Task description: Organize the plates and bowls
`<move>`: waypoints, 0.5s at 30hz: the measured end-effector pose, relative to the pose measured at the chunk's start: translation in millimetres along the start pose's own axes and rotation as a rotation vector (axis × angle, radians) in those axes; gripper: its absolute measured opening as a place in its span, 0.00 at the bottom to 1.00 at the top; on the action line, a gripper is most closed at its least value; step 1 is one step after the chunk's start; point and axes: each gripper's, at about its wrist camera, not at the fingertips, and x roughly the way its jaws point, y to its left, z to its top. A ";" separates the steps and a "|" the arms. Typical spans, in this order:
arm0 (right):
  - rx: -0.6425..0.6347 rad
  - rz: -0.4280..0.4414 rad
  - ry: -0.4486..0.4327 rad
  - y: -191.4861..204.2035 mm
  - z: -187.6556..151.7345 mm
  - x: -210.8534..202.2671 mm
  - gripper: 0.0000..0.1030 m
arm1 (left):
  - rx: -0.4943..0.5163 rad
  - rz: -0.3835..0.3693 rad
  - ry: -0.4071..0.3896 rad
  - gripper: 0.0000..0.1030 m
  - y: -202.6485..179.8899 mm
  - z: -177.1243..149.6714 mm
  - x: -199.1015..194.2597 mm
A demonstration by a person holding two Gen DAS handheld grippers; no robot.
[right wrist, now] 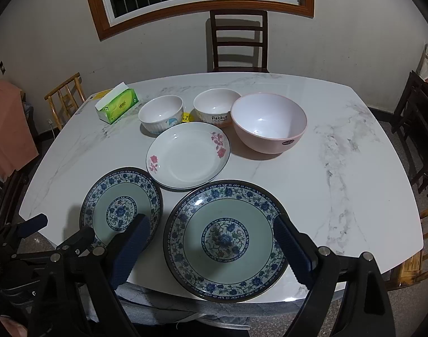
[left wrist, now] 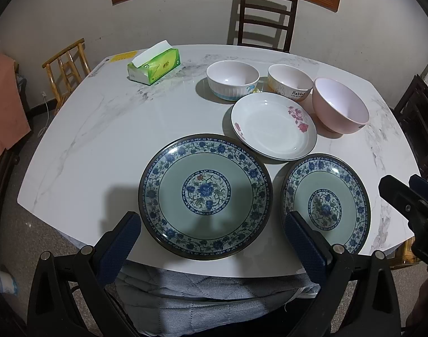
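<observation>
Two blue-patterned green plates lie at the near table edge: the left one [left wrist: 205,196] [right wrist: 121,206] and the right one [left wrist: 326,203] [right wrist: 225,240]. A white rose plate [left wrist: 272,126] [right wrist: 188,154] lies behind them. Further back stand a ribbed white bowl [left wrist: 232,80] [right wrist: 161,113], a "Rabbit" bowl [left wrist: 289,81] [right wrist: 216,106] and a pink bowl [left wrist: 340,105] [right wrist: 268,122]. My left gripper [left wrist: 212,226] is open above the left plate's near rim. My right gripper [right wrist: 212,234] is open above the right plate; it also shows in the left wrist view [left wrist: 404,188].
A green tissue box [left wrist: 153,66] [right wrist: 117,106] stands at the table's back left. Dark chairs stand behind the white marble table [left wrist: 101,140] and to the right; a bamboo chair [left wrist: 66,67] stands at the left. A grey quilted cloth [left wrist: 202,303] lies below the near edge.
</observation>
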 end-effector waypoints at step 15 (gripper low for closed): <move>0.000 -0.001 0.001 0.3 0.3 -0.6 0.89 | 0.003 -0.001 0.001 0.98 -2.4 -0.8 1.7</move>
